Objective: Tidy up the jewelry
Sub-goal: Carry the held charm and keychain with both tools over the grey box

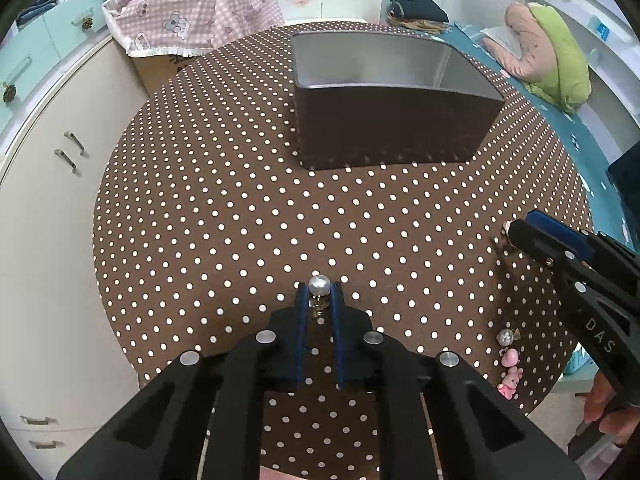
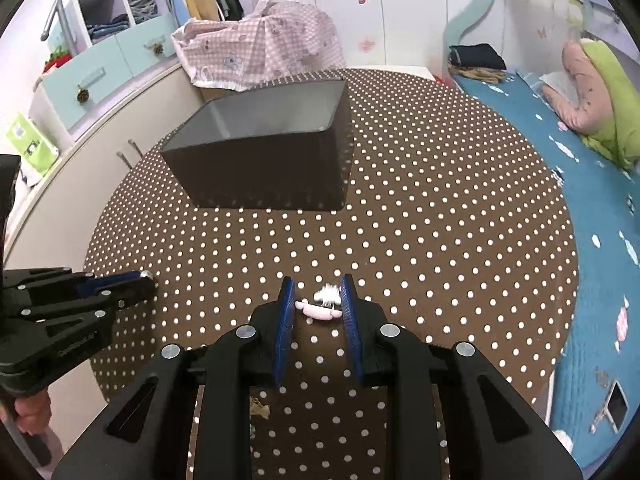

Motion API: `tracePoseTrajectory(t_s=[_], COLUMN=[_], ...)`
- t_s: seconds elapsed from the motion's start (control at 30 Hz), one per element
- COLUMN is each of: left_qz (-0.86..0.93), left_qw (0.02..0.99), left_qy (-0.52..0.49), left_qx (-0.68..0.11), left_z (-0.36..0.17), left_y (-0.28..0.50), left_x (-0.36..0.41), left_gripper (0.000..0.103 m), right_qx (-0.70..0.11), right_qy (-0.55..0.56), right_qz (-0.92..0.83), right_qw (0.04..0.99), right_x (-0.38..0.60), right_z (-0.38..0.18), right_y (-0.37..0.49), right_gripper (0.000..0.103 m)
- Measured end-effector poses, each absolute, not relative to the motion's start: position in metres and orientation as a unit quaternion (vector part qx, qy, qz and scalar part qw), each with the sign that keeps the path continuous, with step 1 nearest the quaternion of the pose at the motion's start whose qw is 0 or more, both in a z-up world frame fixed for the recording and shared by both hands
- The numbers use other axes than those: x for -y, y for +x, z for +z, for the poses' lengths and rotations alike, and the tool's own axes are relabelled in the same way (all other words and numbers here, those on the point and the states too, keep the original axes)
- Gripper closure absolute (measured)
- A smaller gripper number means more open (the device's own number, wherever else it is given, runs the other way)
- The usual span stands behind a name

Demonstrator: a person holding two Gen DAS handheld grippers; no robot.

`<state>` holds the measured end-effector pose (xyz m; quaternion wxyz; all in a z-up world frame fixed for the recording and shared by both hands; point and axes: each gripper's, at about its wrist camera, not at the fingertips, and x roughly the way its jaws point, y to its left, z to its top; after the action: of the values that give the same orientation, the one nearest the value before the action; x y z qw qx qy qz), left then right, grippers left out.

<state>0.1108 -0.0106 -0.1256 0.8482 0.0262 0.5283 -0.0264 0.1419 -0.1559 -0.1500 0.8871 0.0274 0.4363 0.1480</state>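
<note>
A pearl earring (image 1: 319, 285) sits pinched at the tips of the left gripper (image 1: 319, 300), low over the dotted worktop (image 1: 240, 220). The right gripper (image 2: 317, 300) pinches a pink hair clip (image 2: 318, 311) with a white trim between its blue fingers (image 2: 286, 312). More trinkets (image 1: 508, 364) lie near the worktop's edge, beside the right gripper. The dark box (image 1: 384, 120) stands open, well apart. Both pieces look picked up; the carrying step seems in hand. Next, each should travel over the box rim before the fingers spread.

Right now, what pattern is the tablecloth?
The tablecloth is brown with small white polka dots, clearest in the left wrist view.
</note>
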Motion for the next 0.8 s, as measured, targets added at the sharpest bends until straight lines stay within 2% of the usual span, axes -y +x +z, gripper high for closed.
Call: tracePoseTrajectory(t_s=[0.8], left_qz=[-0.036], left_qw=[0.868], left_qy=[0.004], left_qx=[-0.494], left_z=[-0.084], left_y=[0.128], left_x=[-0.012], left_gripper=[0.094], right_qx=[-0.383], right_qy=[0.018], right_qz=[0.137], right_qw=[0.913], right_x=[0.163], right_z=[-0.1], right_y=[0.146], right_gripper=[0.079])
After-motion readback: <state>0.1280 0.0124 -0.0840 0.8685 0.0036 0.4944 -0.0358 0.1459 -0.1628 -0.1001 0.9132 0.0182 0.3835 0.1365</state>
